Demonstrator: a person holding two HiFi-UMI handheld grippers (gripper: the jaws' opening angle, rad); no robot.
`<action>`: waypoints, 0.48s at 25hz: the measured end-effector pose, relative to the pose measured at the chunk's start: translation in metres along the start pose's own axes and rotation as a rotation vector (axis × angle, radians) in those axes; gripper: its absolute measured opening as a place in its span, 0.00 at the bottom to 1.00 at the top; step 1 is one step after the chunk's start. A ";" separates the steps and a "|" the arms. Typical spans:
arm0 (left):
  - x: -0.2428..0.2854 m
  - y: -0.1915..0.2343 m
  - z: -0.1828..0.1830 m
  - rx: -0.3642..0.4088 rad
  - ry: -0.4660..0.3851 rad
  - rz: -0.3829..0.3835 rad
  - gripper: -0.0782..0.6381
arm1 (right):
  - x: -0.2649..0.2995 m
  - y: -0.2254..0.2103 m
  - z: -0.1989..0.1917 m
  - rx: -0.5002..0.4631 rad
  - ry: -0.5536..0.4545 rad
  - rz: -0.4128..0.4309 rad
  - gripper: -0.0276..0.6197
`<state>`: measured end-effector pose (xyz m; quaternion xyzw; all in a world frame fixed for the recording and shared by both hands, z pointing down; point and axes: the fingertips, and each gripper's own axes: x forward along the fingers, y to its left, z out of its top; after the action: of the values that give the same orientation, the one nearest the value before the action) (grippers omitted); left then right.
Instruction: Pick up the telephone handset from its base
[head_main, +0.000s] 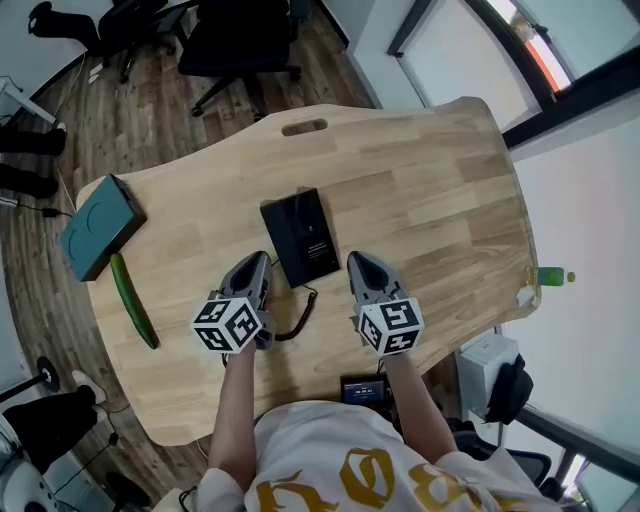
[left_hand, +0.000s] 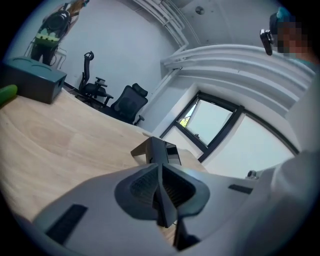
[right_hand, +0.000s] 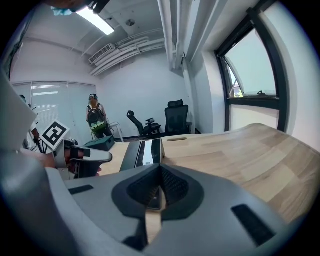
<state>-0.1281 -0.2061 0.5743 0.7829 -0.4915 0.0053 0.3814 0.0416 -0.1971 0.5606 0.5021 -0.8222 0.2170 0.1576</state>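
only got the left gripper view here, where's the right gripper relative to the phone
observer: the right gripper sits close beside the telephone's near right corner, mirroring the left gripper at the near left corner.
operator: anything trailing off the phone
observer: a coiled cord curls off its near edge, between the two grippers.
operator: right one holding anything
observer: no, its jaws are together with nothing in them.

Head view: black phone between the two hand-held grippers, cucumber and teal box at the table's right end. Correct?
No. The head view shows the cucumber and teal box at the left end of the table, beyond the left hand-held gripper. The black phone does sit between that one and the right hand-held gripper.
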 end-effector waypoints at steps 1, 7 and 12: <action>0.003 0.001 -0.001 -0.012 0.008 -0.010 0.14 | 0.003 0.000 0.000 0.000 0.004 0.004 0.05; 0.016 0.004 -0.009 -0.064 0.061 -0.070 0.26 | 0.015 -0.001 -0.007 0.005 0.031 0.015 0.05; 0.028 0.006 -0.014 -0.071 0.092 -0.090 0.29 | 0.023 -0.004 -0.011 0.010 0.044 0.018 0.05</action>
<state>-0.1134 -0.2203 0.5981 0.7891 -0.4374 0.0068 0.4311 0.0352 -0.2100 0.5816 0.4906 -0.8219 0.2336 0.1709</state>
